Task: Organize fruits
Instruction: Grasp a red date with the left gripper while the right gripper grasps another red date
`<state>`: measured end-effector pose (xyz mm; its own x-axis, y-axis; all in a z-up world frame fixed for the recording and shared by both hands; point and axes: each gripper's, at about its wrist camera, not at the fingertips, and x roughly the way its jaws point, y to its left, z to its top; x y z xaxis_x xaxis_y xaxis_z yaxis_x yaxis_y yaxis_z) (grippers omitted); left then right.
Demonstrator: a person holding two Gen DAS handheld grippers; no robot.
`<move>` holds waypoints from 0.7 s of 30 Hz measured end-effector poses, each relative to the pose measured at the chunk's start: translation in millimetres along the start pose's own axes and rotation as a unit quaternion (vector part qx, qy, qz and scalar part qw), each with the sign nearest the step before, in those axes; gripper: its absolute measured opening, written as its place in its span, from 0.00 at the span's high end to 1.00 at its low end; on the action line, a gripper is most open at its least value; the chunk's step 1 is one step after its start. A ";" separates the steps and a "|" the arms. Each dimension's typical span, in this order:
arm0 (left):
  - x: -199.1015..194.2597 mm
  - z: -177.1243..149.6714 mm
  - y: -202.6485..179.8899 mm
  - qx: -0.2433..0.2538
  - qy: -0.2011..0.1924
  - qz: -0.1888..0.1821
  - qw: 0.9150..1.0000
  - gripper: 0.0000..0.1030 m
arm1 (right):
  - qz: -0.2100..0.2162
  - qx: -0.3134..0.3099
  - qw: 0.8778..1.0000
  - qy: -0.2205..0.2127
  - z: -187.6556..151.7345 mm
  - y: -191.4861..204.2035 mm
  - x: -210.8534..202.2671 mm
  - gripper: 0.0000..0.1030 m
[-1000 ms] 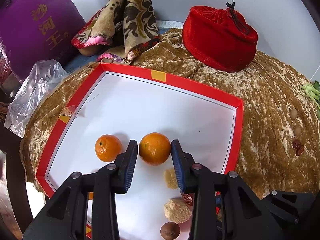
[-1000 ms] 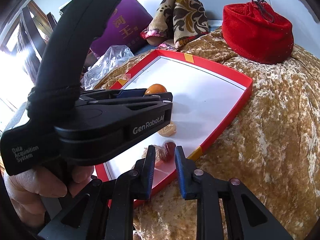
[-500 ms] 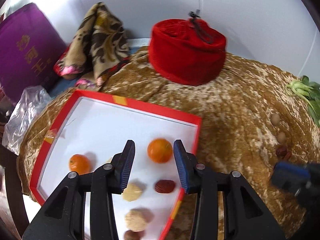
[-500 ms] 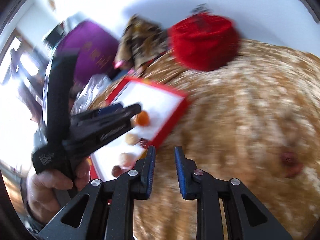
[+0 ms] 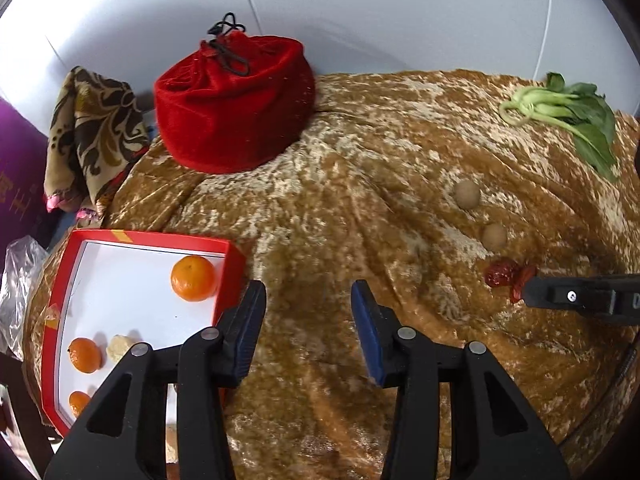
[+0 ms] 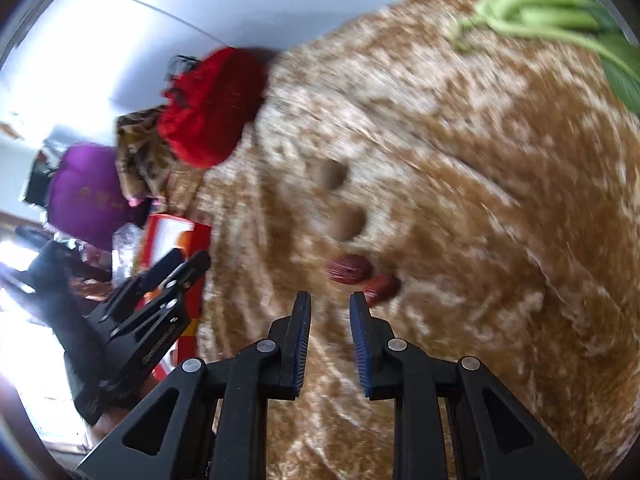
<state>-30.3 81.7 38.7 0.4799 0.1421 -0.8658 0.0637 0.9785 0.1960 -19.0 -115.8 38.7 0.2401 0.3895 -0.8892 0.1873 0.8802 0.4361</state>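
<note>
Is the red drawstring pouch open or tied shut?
Shut: the red pouch has its mouth gathered tight, with the black cord knotted on top.

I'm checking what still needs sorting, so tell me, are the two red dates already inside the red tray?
No, the two red dates lie on the gold cloth, well to the right of the red tray.

The whole right wrist view is smeared by motion blur, so the two red dates (image 6: 362, 274) are seen only as soft blobs. In the left wrist view, the lowest orange (image 5: 78, 403) is half hidden behind the left gripper (image 5: 308, 328).
</note>
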 end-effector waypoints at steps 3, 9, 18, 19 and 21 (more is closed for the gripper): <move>0.4 -0.7 -1.1 0.004 0.000 0.001 1.000 0.59 | -0.013 0.023 1.000 0.001 3.0 -8.8 8.8 0.79; -4.5 -0.5 -3.5 0.012 -0.014 -0.009 1.000 0.59 | -0.009 0.065 0.998 -0.010 5.4 -28.3 17.2 0.81; -4.9 5.7 -29.5 0.044 -0.027 -0.076 0.996 0.59 | -0.007 0.066 0.998 -0.025 12.9 -27.5 8.7 0.85; -4.8 6.6 -33.5 0.048 -0.029 -0.086 0.995 0.59 | -0.003 0.070 0.997 -0.028 13.5 -29.6 3.3 0.85; -3.8 7.8 -43.8 0.057 -0.030 -0.100 0.993 0.59 | 0.007 0.077 0.996 -0.041 15.3 -32.8 -9.9 0.84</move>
<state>-28.1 37.2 37.0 0.4992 -0.0652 -0.8640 0.2604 0.9624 0.0778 -13.0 -152.7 35.3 0.3202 0.3728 -0.8709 0.3248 0.8204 0.4706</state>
